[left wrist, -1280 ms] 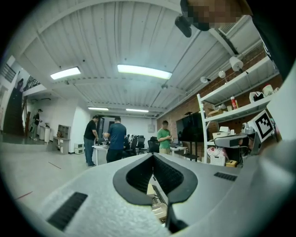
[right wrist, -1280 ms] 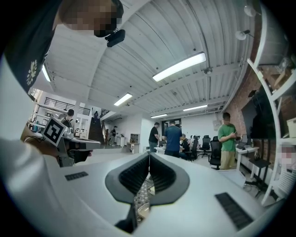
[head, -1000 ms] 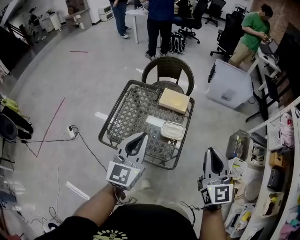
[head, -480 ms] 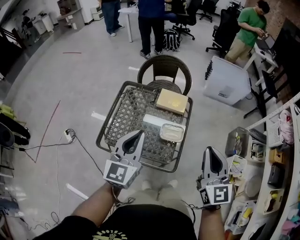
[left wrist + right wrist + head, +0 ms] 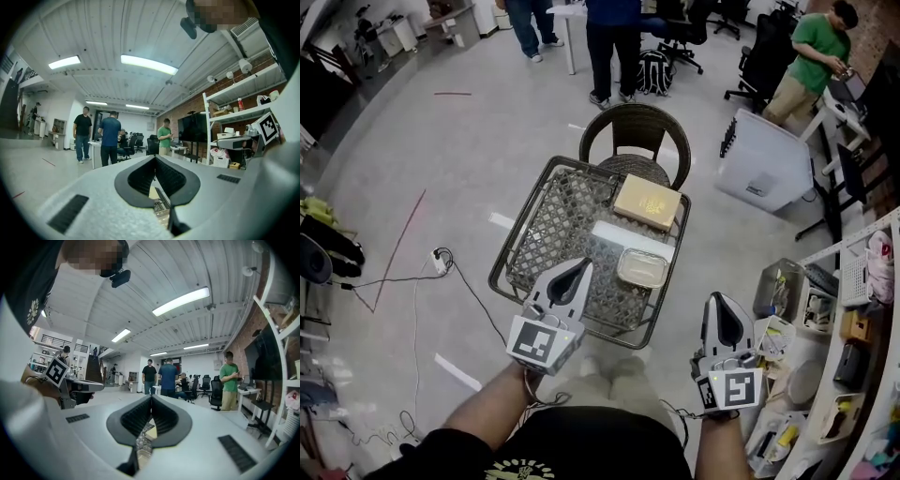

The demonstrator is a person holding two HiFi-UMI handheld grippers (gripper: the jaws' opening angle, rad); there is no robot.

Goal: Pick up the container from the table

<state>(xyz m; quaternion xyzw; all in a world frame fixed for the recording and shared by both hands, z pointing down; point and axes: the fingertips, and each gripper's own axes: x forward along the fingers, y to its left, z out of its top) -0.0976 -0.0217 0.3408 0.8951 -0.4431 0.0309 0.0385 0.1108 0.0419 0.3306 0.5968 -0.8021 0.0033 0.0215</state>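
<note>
Plastic container [image 5: 642, 268] untouched on table [image 5: 551, 234], as before

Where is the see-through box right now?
In the head view, the clear container sits on the wicker table, near its right front corner. The tan box is just behind it, and the right gripper is below and to its right.

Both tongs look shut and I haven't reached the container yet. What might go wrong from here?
1. The left tongs and right tongs are both shut. Arriving like that would likely shove the container rather than grip it.
2. The container sits near the right edge of the table, so a push might slide it off.
3. The tabletop is open lattice, so a tip may snag in it.
</note>
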